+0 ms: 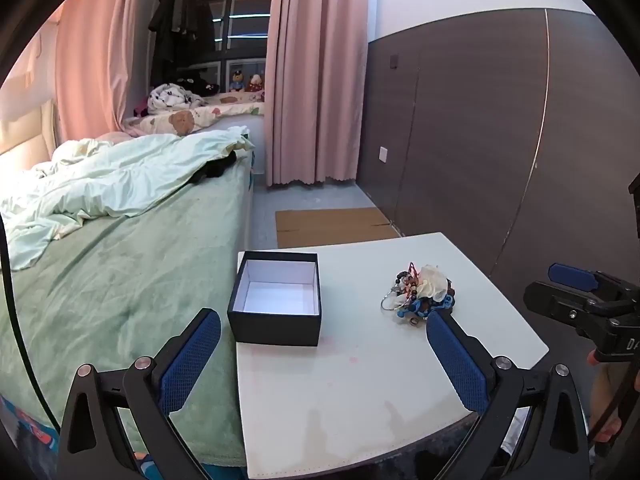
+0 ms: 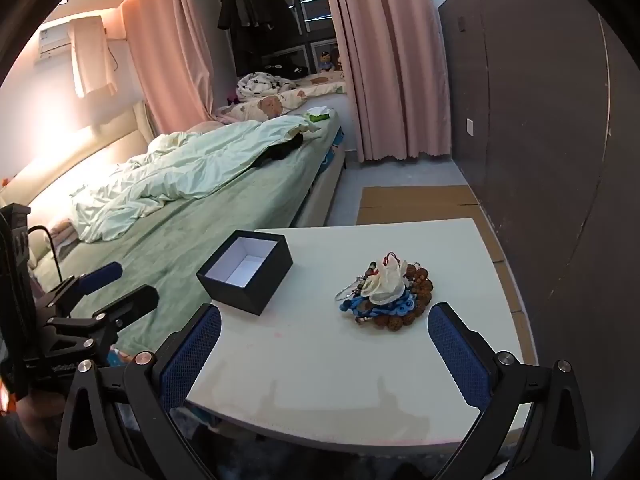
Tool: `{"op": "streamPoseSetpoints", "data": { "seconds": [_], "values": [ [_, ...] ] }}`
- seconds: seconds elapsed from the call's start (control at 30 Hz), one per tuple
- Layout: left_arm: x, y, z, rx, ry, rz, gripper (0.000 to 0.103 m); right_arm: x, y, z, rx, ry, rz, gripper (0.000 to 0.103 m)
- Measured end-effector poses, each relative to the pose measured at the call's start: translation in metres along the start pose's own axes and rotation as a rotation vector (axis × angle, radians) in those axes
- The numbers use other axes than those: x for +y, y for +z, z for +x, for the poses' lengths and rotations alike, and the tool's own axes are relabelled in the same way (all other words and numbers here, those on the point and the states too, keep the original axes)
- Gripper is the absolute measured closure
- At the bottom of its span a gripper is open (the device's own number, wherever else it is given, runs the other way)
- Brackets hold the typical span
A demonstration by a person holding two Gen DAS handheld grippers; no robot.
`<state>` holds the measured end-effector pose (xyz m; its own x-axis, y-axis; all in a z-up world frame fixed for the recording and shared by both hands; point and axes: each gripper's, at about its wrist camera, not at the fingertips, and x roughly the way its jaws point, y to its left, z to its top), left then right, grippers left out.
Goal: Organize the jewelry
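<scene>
A pile of jewelry [image 1: 420, 294] with beads, a blue cord, a metal ring and a cream flower lies on the white table [image 1: 352, 392]; it also shows in the right wrist view [image 2: 390, 294]. An open, empty black box [image 1: 278, 304] with a white inside stands at the table's left edge, also in the right wrist view [image 2: 246, 276]. My left gripper [image 1: 324, 356] is open and empty, near the table's front, short of box and pile. My right gripper [image 2: 324, 356] is open and empty, in front of the pile. Each gripper shows at the edge of the other's view.
A bed with a green sheet [image 1: 100, 280] and rumpled duvet lies left of the table. A dark panelled wall [image 1: 480, 140] runs along the right. Flat cardboard [image 1: 332, 226] lies on the floor beyond the table. Pink curtains [image 1: 316, 80] hang at the back.
</scene>
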<state>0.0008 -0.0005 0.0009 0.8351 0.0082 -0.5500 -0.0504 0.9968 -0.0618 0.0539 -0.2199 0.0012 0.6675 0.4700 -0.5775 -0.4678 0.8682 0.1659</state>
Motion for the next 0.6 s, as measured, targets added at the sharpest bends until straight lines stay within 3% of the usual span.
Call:
{"op": "streamPoseSetpoints", "data": {
  "seconds": [0.17, 0.5, 0.6],
  "values": [
    [0.000, -0.004, -0.008, -0.058, 0.011, 0.010, 0.000, 0.001, 0.000, 0.001, 0.001, 0.009, 0.002, 0.000],
    [0.002, -0.008, -0.009, -0.040, 0.008, -0.004, 0.000, -0.015, 0.001, 0.005, -0.005, 0.009, 0.007, 0.000],
    [0.002, -0.009, -0.009, -0.045, 0.018, 0.002, 0.000, -0.001, 0.002, 0.004, -0.017, -0.007, -0.010, 0.000]
  ]
}}
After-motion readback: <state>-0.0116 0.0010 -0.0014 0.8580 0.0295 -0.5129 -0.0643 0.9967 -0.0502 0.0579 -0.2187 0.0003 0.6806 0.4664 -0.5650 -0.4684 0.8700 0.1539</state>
